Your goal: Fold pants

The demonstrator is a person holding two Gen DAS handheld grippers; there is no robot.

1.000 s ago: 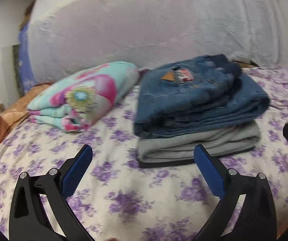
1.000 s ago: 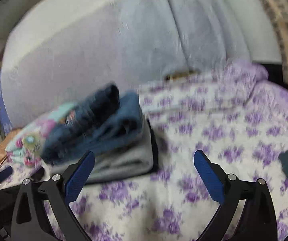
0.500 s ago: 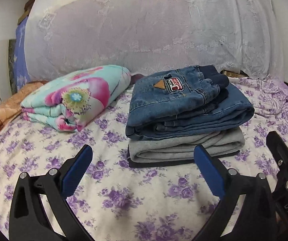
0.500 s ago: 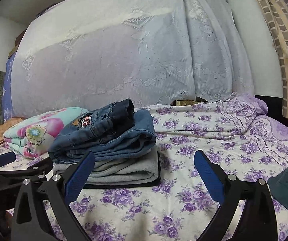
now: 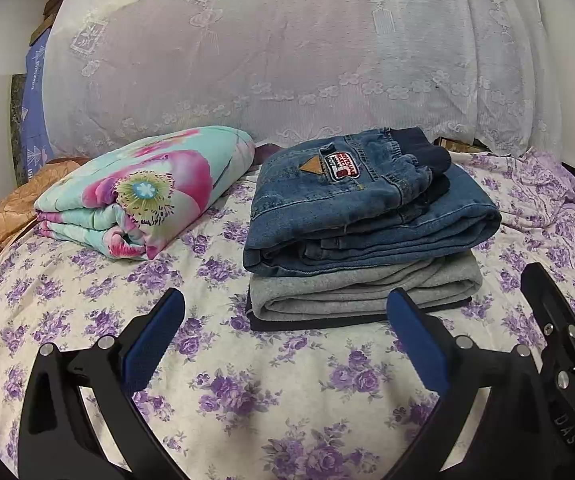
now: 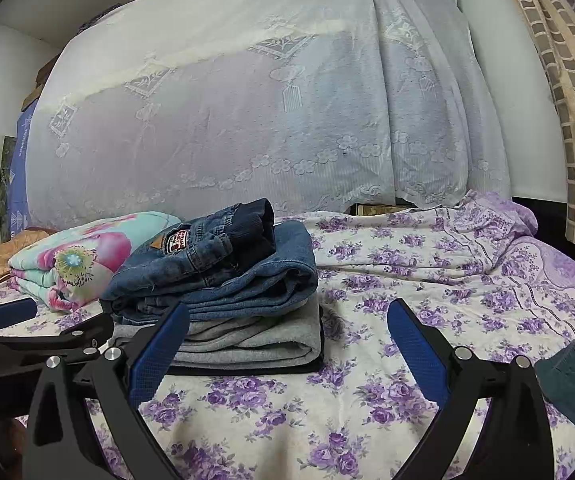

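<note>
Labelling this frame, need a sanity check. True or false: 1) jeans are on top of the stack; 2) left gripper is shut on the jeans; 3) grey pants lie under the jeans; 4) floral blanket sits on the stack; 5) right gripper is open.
1) Jeans are on top of the stack: true.
2) Left gripper is shut on the jeans: false, it is open and holds nothing, short of the stack.
3) Grey pants lie under the jeans: true.
4) Blanket sits on the stack: false, it lies beside it on the bed.
5) Right gripper is open: true.
</note>
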